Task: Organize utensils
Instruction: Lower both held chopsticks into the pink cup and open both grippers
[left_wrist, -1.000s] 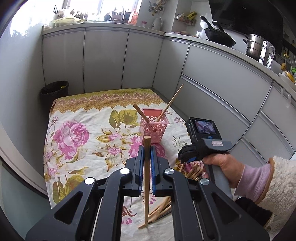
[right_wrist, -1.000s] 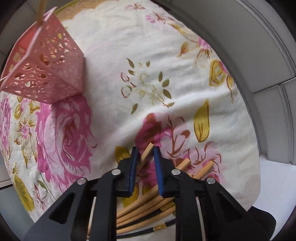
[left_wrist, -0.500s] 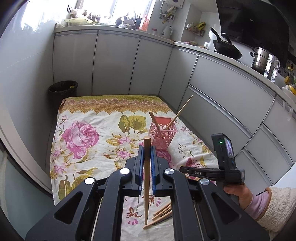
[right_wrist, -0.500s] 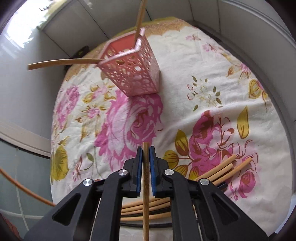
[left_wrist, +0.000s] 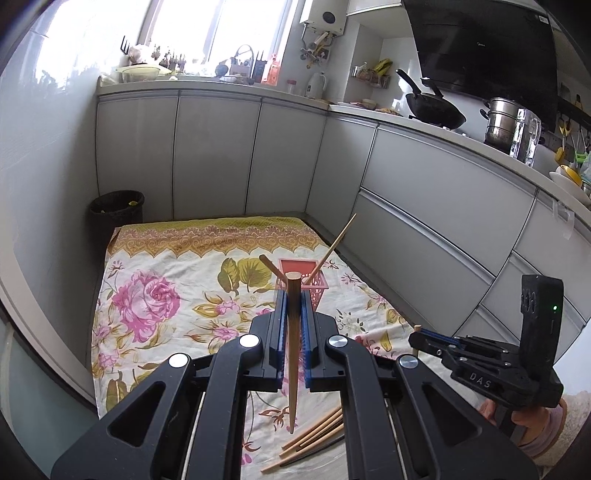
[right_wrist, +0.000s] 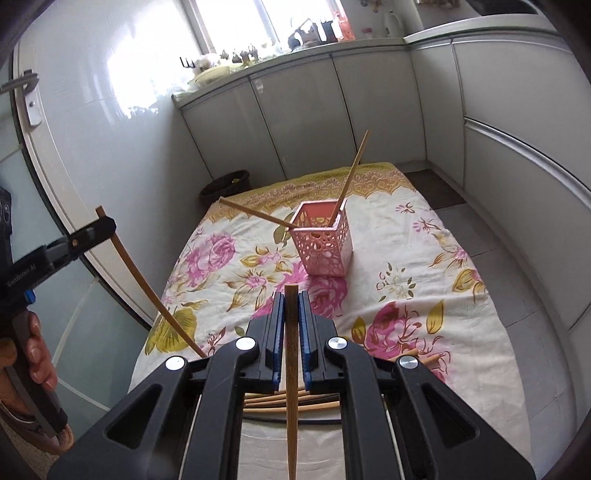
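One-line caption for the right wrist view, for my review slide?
Right hand-held gripper shut on a chopstick, facing the pink holder on the floral cloth.

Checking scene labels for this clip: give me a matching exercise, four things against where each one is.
Things:
1. chopstick in the left gripper
2. pink holder
3. loose chopsticks
4. bin

Places:
A. lying flat on the floral cloth, near the camera
B. on the floor beyond the cloth's far corner
C. clamped between blue pads, tip pointing down
D. standing upright on the cloth, two chopsticks leaning out of it

Pairs: 1-C, 2-D, 3-A, 4-B
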